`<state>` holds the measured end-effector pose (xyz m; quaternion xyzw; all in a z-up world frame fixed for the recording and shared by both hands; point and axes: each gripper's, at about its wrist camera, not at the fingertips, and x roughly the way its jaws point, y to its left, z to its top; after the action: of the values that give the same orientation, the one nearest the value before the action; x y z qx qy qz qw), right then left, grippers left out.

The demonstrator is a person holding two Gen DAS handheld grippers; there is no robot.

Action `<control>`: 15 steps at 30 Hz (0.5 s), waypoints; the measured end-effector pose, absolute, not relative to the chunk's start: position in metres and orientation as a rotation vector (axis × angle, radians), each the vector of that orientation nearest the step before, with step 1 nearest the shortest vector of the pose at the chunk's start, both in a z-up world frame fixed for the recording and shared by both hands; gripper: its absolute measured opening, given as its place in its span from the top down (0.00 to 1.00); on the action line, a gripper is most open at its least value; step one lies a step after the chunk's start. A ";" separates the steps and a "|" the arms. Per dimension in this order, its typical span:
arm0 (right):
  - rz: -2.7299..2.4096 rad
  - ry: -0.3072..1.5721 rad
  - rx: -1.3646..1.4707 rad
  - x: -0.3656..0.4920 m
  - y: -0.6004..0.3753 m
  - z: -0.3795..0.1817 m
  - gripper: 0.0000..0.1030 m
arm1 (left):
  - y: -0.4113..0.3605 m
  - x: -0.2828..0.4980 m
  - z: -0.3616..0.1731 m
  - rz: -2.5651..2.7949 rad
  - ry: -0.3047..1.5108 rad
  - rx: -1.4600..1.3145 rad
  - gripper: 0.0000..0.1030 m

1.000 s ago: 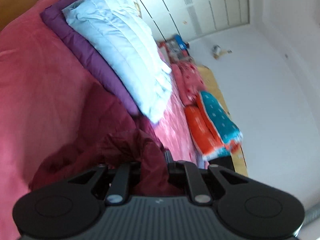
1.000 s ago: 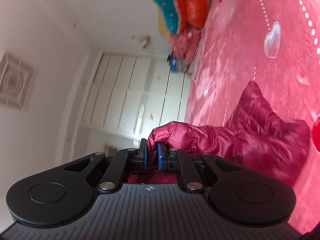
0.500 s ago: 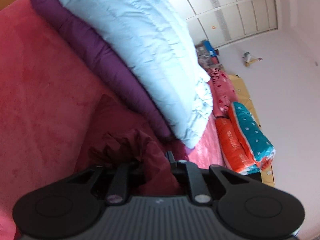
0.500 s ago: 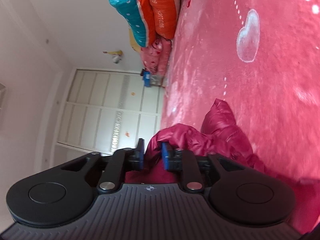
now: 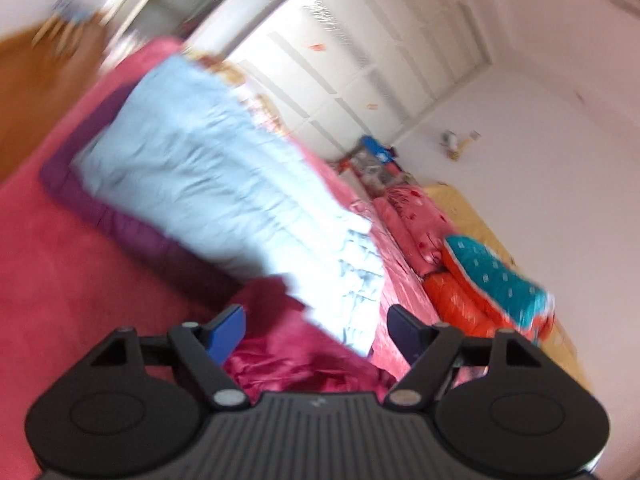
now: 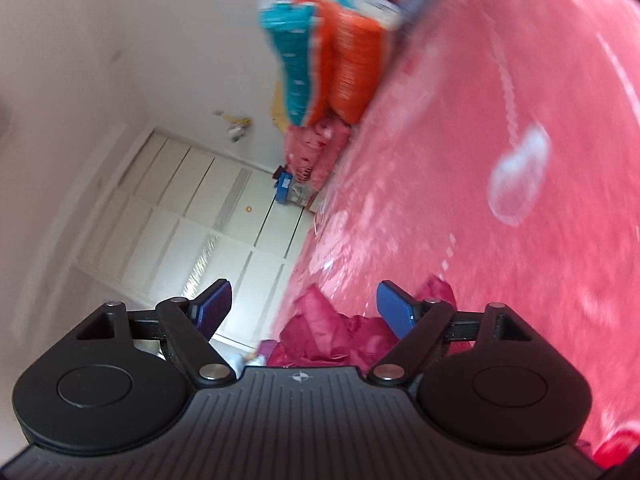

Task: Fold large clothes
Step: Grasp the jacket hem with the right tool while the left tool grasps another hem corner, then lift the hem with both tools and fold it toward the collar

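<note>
left gripper point(image 5: 316, 326): jaws wide, holding nothing | right gripper point(image 6: 304, 306): jaws wide, holding nothing | maroon jacket point(image 5: 296, 344): crumpled on bed point(image 5: 60, 264), lower centre | fold looks unfinished, needs regrasping

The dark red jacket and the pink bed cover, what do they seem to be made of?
The dark red jacket looks like a slick, slightly shiny synthetic, puffy and creased. The pink bed cover looks like matte, fuzzy plush, perhaps fleece; blur leaves that open.

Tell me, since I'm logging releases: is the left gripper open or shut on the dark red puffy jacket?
Open. The left gripper has its blue pads wide apart, and the dark red puffy jacket lies loose below them.
</note>
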<state>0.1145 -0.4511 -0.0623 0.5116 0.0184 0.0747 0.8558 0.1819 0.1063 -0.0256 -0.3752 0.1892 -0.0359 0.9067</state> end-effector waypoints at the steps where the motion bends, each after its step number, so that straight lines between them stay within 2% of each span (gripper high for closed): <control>1: 0.159 0.034 1.001 0.114 -0.442 -0.051 0.02 | 0.099 0.180 -0.021 -0.100 0.391 -0.726 0.25; 7: 0.258 0.096 0.519 0.121 -0.360 -0.002 0.00 | 0.022 0.192 -0.035 -0.305 0.519 -0.451 0.26; 15: 0.176 0.189 -0.015 0.144 -0.274 -0.010 0.00 | -0.070 0.225 -0.066 -0.444 0.575 -0.099 0.27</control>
<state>0.1440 -0.2743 -0.0104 -0.0075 0.0940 0.0878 0.9917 0.2252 -0.0704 -0.0656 -0.0486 0.2812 -0.2172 0.9335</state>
